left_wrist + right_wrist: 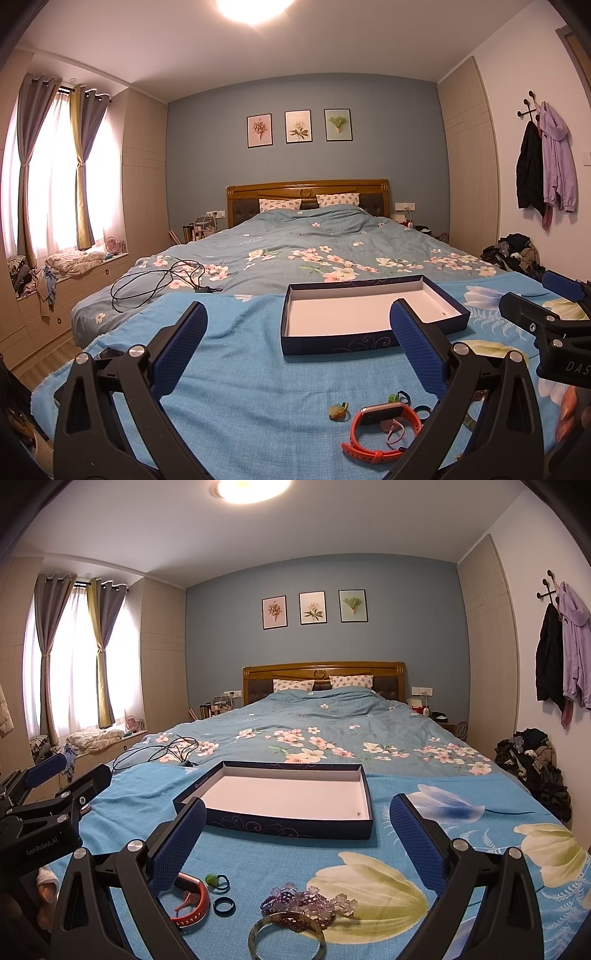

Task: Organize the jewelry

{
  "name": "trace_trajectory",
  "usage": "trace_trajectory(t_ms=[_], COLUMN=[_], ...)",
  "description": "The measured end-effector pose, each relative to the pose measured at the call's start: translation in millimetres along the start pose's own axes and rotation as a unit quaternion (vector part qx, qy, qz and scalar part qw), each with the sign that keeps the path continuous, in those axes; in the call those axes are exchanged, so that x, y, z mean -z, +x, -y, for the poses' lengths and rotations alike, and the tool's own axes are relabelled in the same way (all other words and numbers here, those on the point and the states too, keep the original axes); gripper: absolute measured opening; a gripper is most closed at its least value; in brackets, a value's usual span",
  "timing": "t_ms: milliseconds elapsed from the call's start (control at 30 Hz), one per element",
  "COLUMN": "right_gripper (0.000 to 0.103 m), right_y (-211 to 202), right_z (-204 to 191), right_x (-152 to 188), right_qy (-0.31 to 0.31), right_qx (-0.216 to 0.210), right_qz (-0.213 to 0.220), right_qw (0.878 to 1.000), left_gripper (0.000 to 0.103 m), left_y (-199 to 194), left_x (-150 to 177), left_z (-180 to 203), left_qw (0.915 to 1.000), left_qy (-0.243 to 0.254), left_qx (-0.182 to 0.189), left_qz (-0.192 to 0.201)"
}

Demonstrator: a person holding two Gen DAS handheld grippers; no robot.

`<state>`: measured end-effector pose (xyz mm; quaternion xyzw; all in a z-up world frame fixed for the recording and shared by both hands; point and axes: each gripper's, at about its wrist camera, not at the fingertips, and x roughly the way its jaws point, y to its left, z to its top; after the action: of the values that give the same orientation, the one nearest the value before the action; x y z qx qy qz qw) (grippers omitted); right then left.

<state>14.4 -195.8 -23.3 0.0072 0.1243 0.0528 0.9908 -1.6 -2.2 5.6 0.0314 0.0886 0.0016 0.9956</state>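
Jewelry (303,904) sits piled on the bed's blue towel (258,867) right under both my tongs (299,350) (295,834), spread wide and empty, with the box (288,797) just beyond, handy for dropping pieces in.

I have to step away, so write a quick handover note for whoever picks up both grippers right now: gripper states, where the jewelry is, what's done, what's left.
Left gripper: open, holding nothing, above the blue blanket.
Right gripper: open, holding nothing.
Box: open ahead of both grippers, white inside, only one tiny speck near its right corner.
Jewelry lies loose on the blanket in front of the box: orange-red watch band, small green ring, dark ring, purple bead bracelets, metal bangle, green-yellow charm.
Done: nothing packed yet.
Left: move every piece into the box.
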Motion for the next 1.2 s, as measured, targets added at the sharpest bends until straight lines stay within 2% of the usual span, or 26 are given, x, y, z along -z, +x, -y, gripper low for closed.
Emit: trace_trajectory(t_ms=[1200], right_gripper=[0.096], right_y=[-0.6], right_z=[-0.2], right_x=[0.1], right_qy=[0.001], right_qx=[-0.002], right_qz=[0.001], right_qw=[1.000], left_gripper=[0.097], left_y=[-0.4], left_x=[2.1], left_z=[1.1], left_qw=[1.0000], left_qy=[0.001], left_qx=[-0.001], left_qz=[0.001])
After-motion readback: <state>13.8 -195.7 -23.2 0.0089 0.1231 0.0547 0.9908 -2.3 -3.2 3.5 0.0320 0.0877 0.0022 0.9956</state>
